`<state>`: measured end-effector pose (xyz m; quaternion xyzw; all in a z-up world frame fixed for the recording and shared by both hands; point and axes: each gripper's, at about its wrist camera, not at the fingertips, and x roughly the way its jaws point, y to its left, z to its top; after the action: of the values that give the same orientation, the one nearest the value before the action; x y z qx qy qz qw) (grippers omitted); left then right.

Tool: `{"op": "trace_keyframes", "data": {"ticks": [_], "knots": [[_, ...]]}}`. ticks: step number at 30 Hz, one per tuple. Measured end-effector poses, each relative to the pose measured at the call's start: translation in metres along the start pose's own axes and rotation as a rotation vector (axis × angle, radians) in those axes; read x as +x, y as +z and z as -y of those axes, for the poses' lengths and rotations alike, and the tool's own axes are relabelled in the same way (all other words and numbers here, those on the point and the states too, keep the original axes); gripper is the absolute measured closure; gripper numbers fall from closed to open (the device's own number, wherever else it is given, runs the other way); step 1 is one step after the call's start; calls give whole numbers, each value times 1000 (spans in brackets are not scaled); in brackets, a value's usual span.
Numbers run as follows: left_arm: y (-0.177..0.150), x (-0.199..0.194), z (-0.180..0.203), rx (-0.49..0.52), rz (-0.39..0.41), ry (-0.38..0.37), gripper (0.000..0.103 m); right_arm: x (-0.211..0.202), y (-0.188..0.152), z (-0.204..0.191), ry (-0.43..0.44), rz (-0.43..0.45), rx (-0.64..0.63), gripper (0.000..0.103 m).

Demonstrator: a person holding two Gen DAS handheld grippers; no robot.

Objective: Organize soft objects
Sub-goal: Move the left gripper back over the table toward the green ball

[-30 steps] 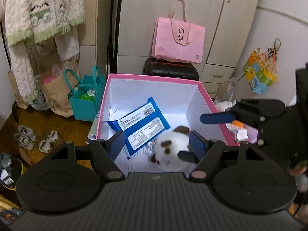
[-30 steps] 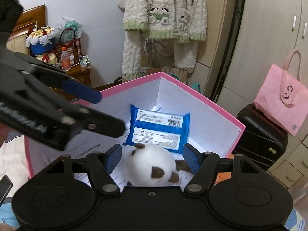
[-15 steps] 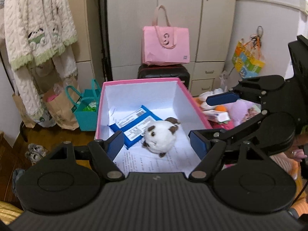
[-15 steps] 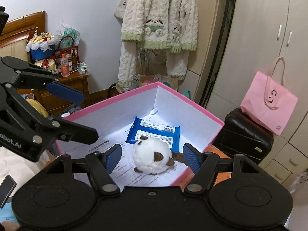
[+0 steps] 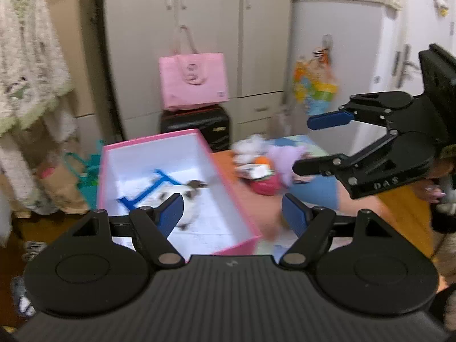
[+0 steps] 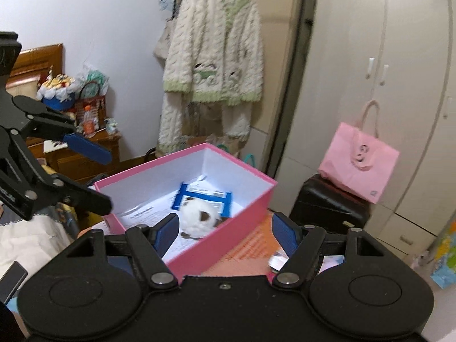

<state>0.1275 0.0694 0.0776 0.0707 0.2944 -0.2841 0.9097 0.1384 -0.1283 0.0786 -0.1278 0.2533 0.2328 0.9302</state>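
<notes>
Left wrist view: the left tongs point(image 5: 232, 213) are spread and hold nothing. They hover over the near right corner of the pink box point(image 5: 225, 182). Inside the box a white plush point(image 5: 182, 199) lies on a blue pack point(image 5: 151, 188), just behind the left finger of these tongs. To the right of the box, on the orange tabletop point(image 5: 225, 159), sits a blurred pile of soft things point(image 5: 265, 162), with a purple one at its right end. The right tongs point(image 5: 319, 142) hang above that pile, also spread and empty. The step in hand looks like fetching the next soft thing. To do it well, I would come down straight over one item, pinch its bulk rather than a loose edge, and lift clear of the box wall before carrying it across.

Right wrist view: the right tongs point(image 6: 222, 235) are spread wide with nothing between them, straddling the near right wall of the box point(image 6: 236, 222). The plush point(image 6: 198, 216) lies in the box just beyond the left finger, on the pack point(image 6: 205, 196). The left tongs point(image 6: 94, 173) show at far left, open. The pile is out of this view apart from scraps at the lower right.
</notes>
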Motion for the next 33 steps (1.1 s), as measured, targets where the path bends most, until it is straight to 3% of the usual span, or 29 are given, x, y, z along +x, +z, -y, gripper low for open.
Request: {"op": "trace_keyframes", "data": {"ticks": [10,16,19,25,33], "knots": [[4,19,54,91,-27,-105,28,-52,-40,38,-98,67,66,24],[-1,47,83,149,-53,-102,28,-51,-72,57,-138,132,67,23],[-6,64,90,128,-65,-97,28,-46,-89,64,-149,166,8,16],[-18,104,96,72,-64,-70,28,-23,-113,68,-151,108,-72,16],[-28,153,100,7,-78,-97,28,17,-136,101,-95,7,13,16]]}}
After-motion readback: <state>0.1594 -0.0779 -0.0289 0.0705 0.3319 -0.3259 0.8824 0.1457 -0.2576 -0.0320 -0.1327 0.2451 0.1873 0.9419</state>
